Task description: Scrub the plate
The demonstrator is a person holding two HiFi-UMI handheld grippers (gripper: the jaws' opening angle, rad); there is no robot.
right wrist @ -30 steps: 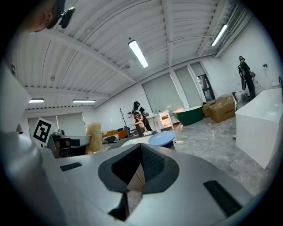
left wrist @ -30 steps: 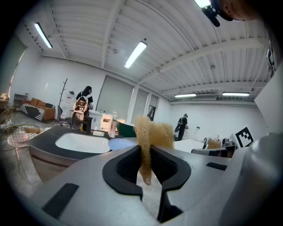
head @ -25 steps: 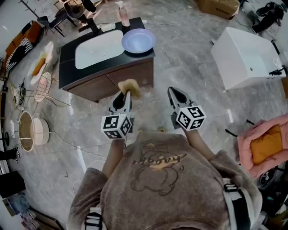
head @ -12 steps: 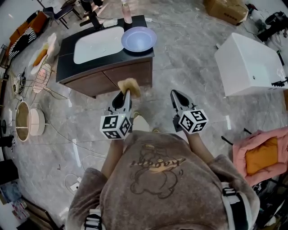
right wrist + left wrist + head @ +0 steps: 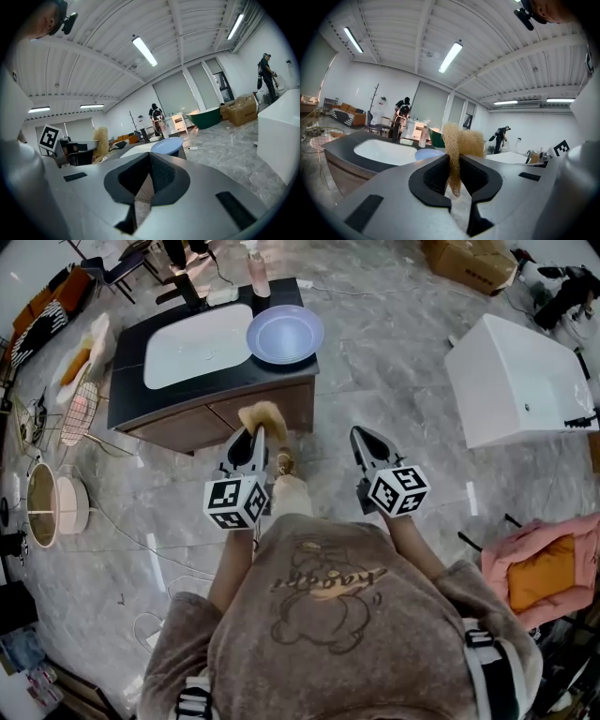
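A pale blue plate (image 5: 285,334) sits on the right end of a dark vanity counter (image 5: 216,381), beside its white sink basin (image 5: 195,345). My left gripper (image 5: 257,434) is shut on a tan mesh scrubber (image 5: 263,416), held in the air short of the counter's front. In the left gripper view the scrubber (image 5: 461,143) stands up between the jaws, with the plate (image 5: 427,153) beyond. My right gripper (image 5: 366,440) is shut and empty, level with the left, over the floor. The right gripper view shows the plate (image 5: 167,145) ahead and to the left.
A soap bottle (image 5: 258,270) and a dark tap (image 5: 192,289) stand at the counter's back. A white bathtub (image 5: 520,371) lies to the right. Wire baskets (image 5: 80,409) and round tubs (image 5: 52,504) sit left of the vanity. A pink cushion (image 5: 544,563) is at far right.
Both grippers have moved forward toward the vanity, which now lies closer and lower in the head view. The scrubber stays gripped in the left one.
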